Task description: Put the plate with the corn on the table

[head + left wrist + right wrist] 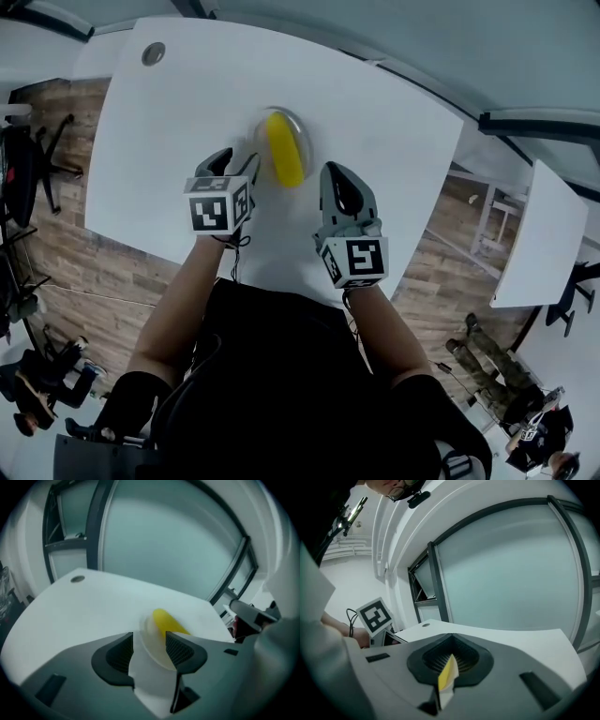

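Note:
A yellow corn cob lies on a small clear plate that rests on the white table, just ahead of both grippers. My left gripper is at the plate's left rim. In the left gripper view its jaws stand apart with the plate's rim between the pads, and the corn shows just beyond them. My right gripper hovers to the right of the plate, apart from it. In the right gripper view its jaws are closed, with only a thin sliver of yellow and white showing through.
The table has a round cable hole at its far left corner. A second white table stands to the right over wood flooring. Dark chairs stand at the left. A glass wall with dark frames rises behind the table.

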`<state>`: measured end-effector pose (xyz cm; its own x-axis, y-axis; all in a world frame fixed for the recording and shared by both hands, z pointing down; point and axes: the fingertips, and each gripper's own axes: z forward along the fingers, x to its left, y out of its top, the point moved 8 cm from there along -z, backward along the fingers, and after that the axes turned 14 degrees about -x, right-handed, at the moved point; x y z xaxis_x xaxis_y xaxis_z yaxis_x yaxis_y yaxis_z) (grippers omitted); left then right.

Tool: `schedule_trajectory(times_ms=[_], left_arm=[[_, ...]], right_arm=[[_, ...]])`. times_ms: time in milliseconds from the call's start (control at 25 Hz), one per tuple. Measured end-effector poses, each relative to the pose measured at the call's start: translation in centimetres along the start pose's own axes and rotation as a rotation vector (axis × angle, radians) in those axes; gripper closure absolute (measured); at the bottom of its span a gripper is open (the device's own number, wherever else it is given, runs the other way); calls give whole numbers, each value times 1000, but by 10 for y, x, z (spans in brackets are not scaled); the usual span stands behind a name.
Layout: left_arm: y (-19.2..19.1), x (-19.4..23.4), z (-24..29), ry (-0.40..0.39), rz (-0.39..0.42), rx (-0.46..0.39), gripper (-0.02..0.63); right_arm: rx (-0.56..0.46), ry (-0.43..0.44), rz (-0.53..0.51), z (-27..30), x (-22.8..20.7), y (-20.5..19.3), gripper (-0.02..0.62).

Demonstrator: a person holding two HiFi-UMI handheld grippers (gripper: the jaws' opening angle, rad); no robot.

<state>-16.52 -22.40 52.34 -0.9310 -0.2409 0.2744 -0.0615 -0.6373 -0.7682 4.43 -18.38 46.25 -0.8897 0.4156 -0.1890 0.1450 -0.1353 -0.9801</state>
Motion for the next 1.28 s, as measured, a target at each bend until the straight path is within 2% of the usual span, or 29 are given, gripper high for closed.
schedule_trajectory(times_ms=[80,120,160,320,440,560,840,1120,1280], left_arm=[[19,-22,-28,-28,93,-138,402],[28,-38,-42,-50,138,-215,483],[35,-54,-54,-75,176,-291,596],[53,-107,-98,-178,265,-538,603],[57,-137,-133,-176,347,-715,603],[56,-158,-165,-151,358,-836,603],[51,-184,-196,-146,373,-889,603],[48,-190,-209,-149,370,-938,603],[46,-185,-211,-120,360,-942,603]], right_arm=[[-27,14,0,-9,3,11,592],[-46,25,-7,-15,5,17,592],[-69,39,-16,-21,8,24,592],[-167,98,-48,-46,21,56,592],[-246,137,-79,-68,28,78,592],[-294,156,-121,-88,33,92,594],[-325,183,-167,-121,38,109,594],[-337,201,-181,-130,42,114,594],[-342,203,-186,-130,46,113,594]])
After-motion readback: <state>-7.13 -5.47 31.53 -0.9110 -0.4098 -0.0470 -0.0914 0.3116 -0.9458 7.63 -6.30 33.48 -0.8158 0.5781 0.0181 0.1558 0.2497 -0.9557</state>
